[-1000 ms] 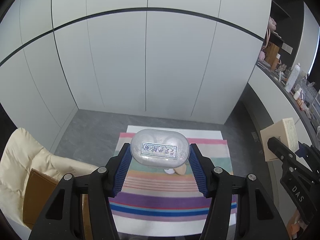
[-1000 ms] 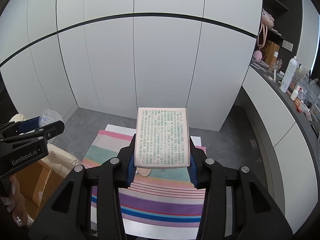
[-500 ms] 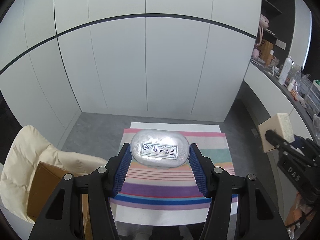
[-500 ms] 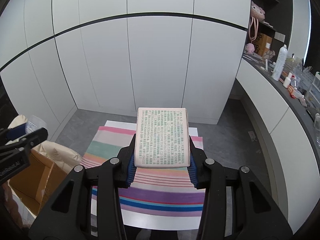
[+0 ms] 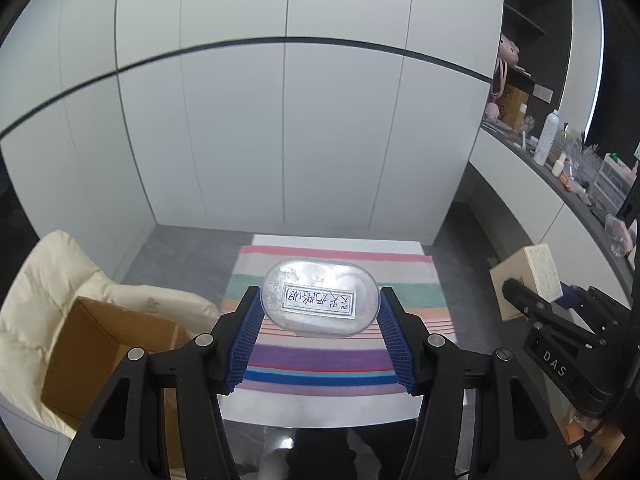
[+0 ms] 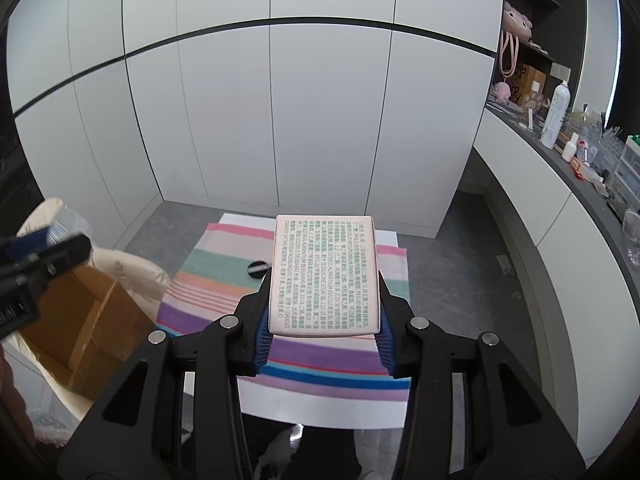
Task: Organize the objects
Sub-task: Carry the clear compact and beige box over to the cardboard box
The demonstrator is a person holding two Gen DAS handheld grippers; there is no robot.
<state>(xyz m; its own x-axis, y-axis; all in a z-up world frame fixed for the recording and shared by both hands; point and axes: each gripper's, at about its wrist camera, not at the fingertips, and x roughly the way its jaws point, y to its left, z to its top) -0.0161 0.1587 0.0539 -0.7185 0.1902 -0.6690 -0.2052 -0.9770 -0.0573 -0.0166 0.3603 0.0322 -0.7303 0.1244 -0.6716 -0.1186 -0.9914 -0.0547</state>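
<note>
My left gripper [image 5: 320, 312] is shut on a clear oval plastic container [image 5: 320, 298] with a white handwritten label, held high above the striped cloth [image 5: 336, 356]. My right gripper [image 6: 323, 320] is shut on a pale pink box [image 6: 324, 276] printed with green text. That box also shows at the right of the left wrist view [image 5: 524, 280], and the left gripper shows at the left edge of the right wrist view [image 6: 40, 264]. An open cardboard box [image 5: 104, 356] sits on a cream cushion [image 5: 52, 276] at the lower left.
A striped cloth covers a white table [image 6: 320, 404] below. A small black round lid [image 6: 258, 269] lies on the cloth. White cabinet doors [image 5: 280, 132] stand behind. A dark counter [image 6: 568, 168] at the right carries bottles and clutter.
Both grippers have risen and pulled back with their loads. The cardboard box has come into fuller view at the lower left. The grips have not changed.
</note>
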